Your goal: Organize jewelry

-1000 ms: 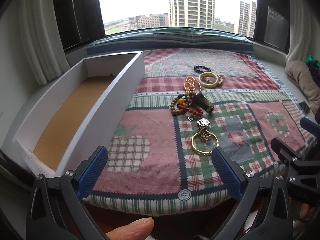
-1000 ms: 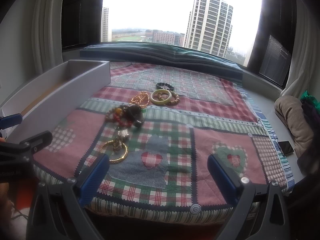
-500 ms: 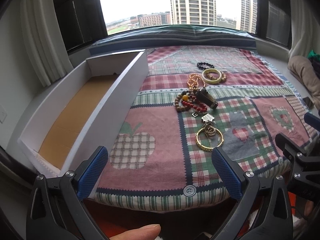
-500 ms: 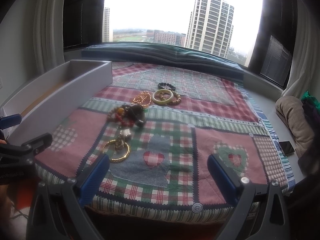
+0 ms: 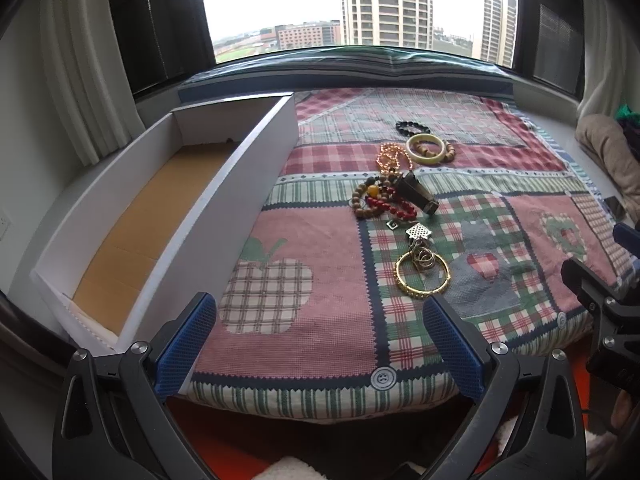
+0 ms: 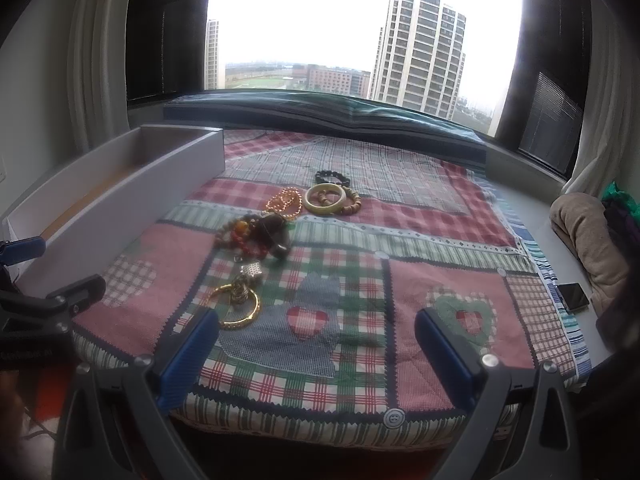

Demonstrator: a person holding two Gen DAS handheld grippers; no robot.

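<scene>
The left gripper [image 5: 320,344] is spread wide with nothing between its blue pads [image 5: 186,344], hanging over the near edge of the patchwork quilt [image 5: 296,240]. The right gripper [image 6: 316,354] is just as wide and just as empty, over the same near edge.

Just ahead of the left gripper's right pad lies a gold bangle [image 5: 422,276] with a knot of small rings [image 5: 424,258] resting across its far rim. Beyond that sit a silver mesh charm [image 5: 419,232], then a heap of wooden and red beads [image 5: 380,200] tangled around a dark brown piece [image 5: 416,192], and farthest off an orange bead string [image 5: 390,160], a pale bangle [image 5: 426,146] and a black bead bracelet [image 5: 412,127]. To the left of the left gripper, close by its left pad, stands a long white box [image 5: 224,208] with a bare brown floor; nothing is in it yet, so the sorting looks barely begun.

The likeliest trouble is in the overlap. A pinch on the gold bangle could drag the small rings along and drop them on the way to the box. The bangle lies flat on soft cloth, so a low approach may catch a fold of quilt and shift every piece. The bead heap could come up as one clump and hang or slip. The two grippers are near each other and could collide if both go for the same item.
</scene>
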